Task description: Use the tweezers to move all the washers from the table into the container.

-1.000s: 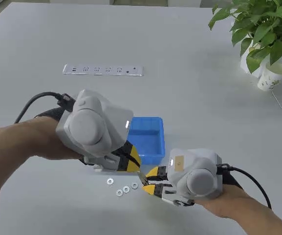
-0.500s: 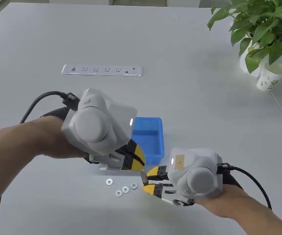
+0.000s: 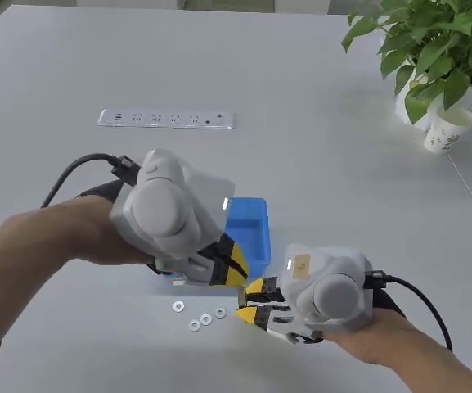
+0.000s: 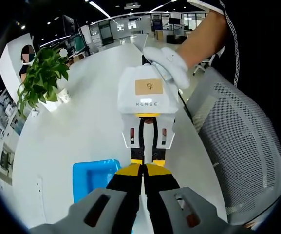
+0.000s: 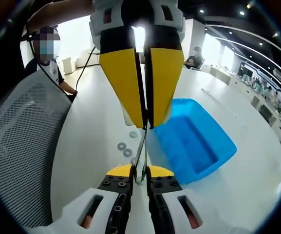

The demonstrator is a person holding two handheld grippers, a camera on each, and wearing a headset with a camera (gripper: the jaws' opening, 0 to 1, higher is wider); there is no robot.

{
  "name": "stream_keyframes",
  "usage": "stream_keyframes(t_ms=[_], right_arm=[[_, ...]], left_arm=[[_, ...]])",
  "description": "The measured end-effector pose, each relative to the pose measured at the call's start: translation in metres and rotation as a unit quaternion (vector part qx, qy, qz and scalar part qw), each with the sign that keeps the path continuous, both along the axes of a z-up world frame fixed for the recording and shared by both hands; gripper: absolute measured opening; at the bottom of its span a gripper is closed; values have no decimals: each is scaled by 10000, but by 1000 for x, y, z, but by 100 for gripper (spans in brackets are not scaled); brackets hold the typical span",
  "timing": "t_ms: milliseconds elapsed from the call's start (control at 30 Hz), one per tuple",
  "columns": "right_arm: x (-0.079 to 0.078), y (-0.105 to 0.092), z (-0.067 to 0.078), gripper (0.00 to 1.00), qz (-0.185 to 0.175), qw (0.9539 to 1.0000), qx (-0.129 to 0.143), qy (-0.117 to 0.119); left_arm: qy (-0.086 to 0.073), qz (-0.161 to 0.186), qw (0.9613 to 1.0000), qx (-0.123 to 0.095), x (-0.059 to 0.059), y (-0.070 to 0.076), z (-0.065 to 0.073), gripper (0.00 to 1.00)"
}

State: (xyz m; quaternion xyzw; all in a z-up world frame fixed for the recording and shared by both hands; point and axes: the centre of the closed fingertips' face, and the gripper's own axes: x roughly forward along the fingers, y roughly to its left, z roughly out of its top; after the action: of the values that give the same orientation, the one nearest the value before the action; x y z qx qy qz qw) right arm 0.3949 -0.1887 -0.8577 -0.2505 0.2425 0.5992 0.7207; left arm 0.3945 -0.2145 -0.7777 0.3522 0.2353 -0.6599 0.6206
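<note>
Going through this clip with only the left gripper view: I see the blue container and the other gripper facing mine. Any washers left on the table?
Observer: Yes, four washers lie on the table, just off the container on the side nearer the person.
Operator: Where are the tweezers?
Observer: The tweezers span both grippers: the right gripper is shut on one end, and the other end sits between the closed jaws of the left gripper.

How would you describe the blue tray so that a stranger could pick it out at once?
Find the wide grey table. On its near half, well this side of the white power strip, sits the tray. It is the only bright blue thing: an open rectangular box, far bigger than the tiny silver washers beside it.
</note>
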Motion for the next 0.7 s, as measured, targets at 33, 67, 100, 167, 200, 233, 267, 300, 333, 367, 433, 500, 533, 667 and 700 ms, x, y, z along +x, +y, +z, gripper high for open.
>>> stream_keyframes(t_ms=[33, 67, 100, 167, 200, 233, 267, 300, 333, 367, 433, 500, 533, 667, 700], right_arm=[[0, 0, 0, 12, -7, 10000, -4, 0], [0, 0, 0, 12, -7, 10000, -14, -6], [0, 0, 0, 12, -7, 10000, -20, -6], [0, -1, 0, 12, -11, 10000, -22, -12], [0, -1, 0, 12, -9, 10000, -19, -9], [0, -1, 0, 12, -10, 10000, -17, -8], [0, -1, 0, 12, -12, 10000, -16, -6], [0, -1, 0, 12, -18, 10000, -12, -4], [0, -2, 0, 12, -21, 10000, -8, -1], [0, -2, 0, 12, -24, 10000, -8, -1], [-1, -2, 0, 12, -13, 10000, -9, -6], [-1, -2, 0, 12, -10, 10000, -10, -3], [-1, -2, 0, 12, -7, 10000, -9, -3], [-1, -2, -1, 12, 2, 10000, -3, -1], [-1, -2, -1, 12, 6, 10000, -4, -3]], left_arm=[[-6, -8, 10000, -2, 0, 0, 0, 5], [-3, -9, 10000, -3, 0, -1, 0, 5], [11, -13, 10000, -20, 0, -1, -1, 5], [3, -22, 10000, -47, 0, -2, -1, 5], [31, -23, 10000, -63, -1, -2, -2, 6], [44, -31, 10000, -79, -2, -2, -3, 8], [53, -31, 9999, -85, -2, -2, -3, 9], [59, -35, 9999, -87, -3, -2, -4, 10], [67, -46, 9999, -89, -3, -3, -6, 10], [78, -54, 9999, -85, -4, -3, -7, 10], [101, -65, 9999, -86, -5, -3, -10, 10], [145, -69, 9998, -129, -6, -5, -11, 10], [157, -68, 9997, -147, -6, -5, -12, 9], [177, -89, 9997, -166, -5, -5, -14, 6], [188, -96, 9997, -151, -5, -5, -15, 6]])
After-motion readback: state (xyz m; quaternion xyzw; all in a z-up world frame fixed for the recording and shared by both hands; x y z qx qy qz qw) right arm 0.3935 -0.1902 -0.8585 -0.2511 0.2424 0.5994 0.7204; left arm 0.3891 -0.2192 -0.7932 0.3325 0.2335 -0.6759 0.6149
